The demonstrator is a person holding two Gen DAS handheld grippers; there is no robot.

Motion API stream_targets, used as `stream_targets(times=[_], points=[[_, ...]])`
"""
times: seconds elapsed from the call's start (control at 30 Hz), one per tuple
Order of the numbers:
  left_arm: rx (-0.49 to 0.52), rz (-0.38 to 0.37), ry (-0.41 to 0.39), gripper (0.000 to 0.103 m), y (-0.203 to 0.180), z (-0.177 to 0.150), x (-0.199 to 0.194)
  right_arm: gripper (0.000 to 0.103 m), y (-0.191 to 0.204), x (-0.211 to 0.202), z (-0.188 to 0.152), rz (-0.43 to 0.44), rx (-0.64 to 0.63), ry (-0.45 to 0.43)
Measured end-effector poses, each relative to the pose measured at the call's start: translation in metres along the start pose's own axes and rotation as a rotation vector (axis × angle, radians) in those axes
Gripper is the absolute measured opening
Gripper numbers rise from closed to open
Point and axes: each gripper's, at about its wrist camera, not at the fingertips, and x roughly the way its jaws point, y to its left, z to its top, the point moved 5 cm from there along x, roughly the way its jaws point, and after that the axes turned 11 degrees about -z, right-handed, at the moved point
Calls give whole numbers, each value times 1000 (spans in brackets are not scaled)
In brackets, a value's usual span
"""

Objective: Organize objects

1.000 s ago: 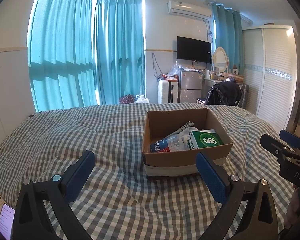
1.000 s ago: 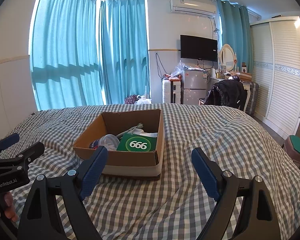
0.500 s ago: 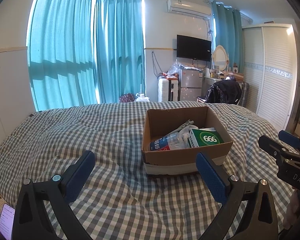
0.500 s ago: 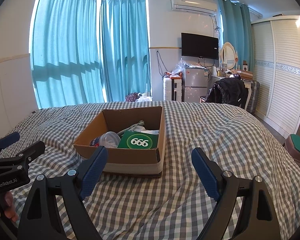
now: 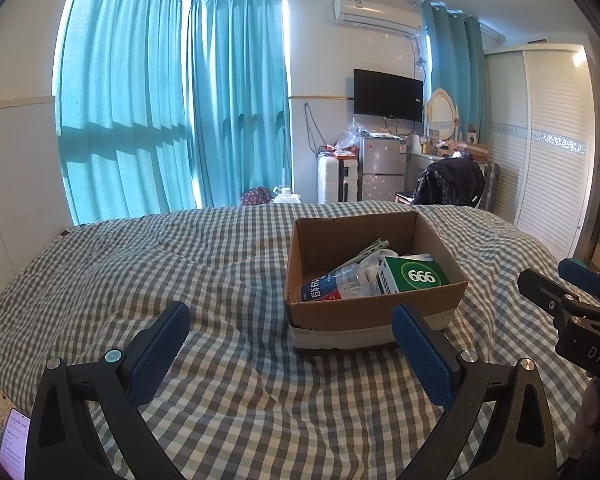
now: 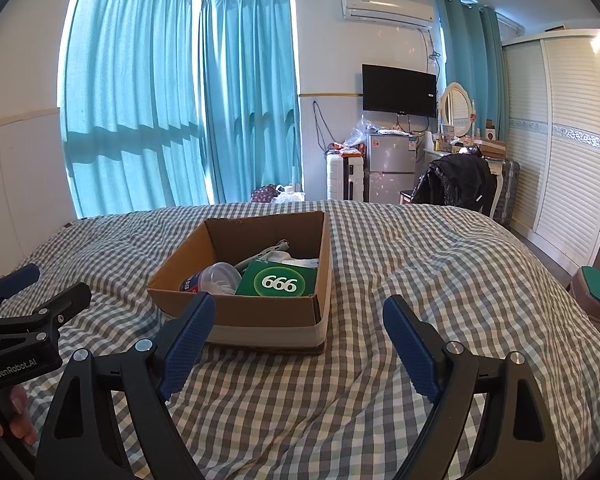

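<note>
- Cardboard box (image 5: pixel 374 312) (image 6: pixel 260 312): one, open-topped, with a pale band round its base, resting on the bed (image 5: pixel 220 272) (image 6: pixel 420 280). Beyond the jaws of both grippers and touched by neither. Ahead of the left gripper's (image 5: pixel 290 344) jaws and toward their right-hand finger, whose tip overlaps the box's front in that view. Ahead of the right gripper's (image 6: pixel 298 332) jaws and toward their left-hand finger, whose tip overlaps the box's near corner.
- Green carton (image 5: pixel 414 278) (image 6: pixel 278 280): one, marked "666", lying inside the box.
- Plastic bottle (image 5: pixel 336 284) (image 6: pixel 216 278): one, clear with a blue-and-red label, lying inside the box beside the carton; its lower end is hidden behind the box wall.
- Other contents: a pale strip-shaped item (image 5: pixel 370 249) (image 6: pixel 266 252) and white crumpled material (image 5: pixel 370 260) behind the carton; count and kind cannot be made out.
- Left gripper: one; jaws spread wide, holding nothing, over the checked cover short of the box. Seen also at the left edge of the right wrist view, partly cut off.
- Right gripper: one; jaws spread wide, holding nothing, over the cover short of the box. Seen partly at the right edge of the left wrist view.
- Phone (image 5: pixel 14 446): one, lit screen, cut off at the lower left corner, behind the left gripper's jaws.
</note>
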Motion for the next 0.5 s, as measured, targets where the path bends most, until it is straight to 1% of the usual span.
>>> stream_targets(times=[0.5], points=[[0,16,2,103,1,-2,1,86,1,2,-6,-1,-5,4]])
